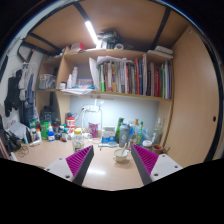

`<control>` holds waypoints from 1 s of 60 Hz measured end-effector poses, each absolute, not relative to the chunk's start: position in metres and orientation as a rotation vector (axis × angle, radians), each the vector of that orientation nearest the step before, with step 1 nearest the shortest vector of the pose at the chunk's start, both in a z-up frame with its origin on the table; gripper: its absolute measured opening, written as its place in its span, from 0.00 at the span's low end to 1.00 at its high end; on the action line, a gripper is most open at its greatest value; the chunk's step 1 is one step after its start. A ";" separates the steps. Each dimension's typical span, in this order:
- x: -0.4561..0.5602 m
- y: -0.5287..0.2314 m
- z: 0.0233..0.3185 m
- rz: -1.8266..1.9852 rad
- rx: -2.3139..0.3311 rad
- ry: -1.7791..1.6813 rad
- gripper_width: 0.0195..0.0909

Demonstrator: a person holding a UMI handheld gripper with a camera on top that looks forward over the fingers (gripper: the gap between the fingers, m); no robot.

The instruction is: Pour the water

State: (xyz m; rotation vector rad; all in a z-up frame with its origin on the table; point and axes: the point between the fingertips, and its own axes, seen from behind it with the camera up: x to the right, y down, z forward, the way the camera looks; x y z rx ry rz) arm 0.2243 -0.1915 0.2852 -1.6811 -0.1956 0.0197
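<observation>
Magenta-padded, my gripper [112,164] hangs released and empty above the desk [105,178]: approach step, next I must reach a vessel among the bottles [125,131] beyond my jaws.

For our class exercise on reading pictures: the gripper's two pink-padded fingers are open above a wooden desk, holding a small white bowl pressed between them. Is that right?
Not quite. The gripper view shows the gripper open above the wooden desk, but nothing is pressed between its pink-padded fingers. The small white bowl rests on the desk just ahead of them.
</observation>
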 end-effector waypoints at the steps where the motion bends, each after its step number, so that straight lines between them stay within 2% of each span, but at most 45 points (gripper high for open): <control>1: 0.224 -0.191 0.287 0.019 -1.677 -0.194 0.90; 14: 0.229 -0.195 0.313 0.012 -1.630 -0.171 0.90; 25: 0.223 -0.191 0.303 0.025 -1.628 -0.192 0.90; 32: 0.209 -0.180 0.284 0.055 -1.615 -0.222 0.90; 51: 0.079 -0.110 0.193 0.248 -1.543 -0.411 0.91; 60: 0.030 -0.064 0.177 0.233 -1.521 -0.428 0.91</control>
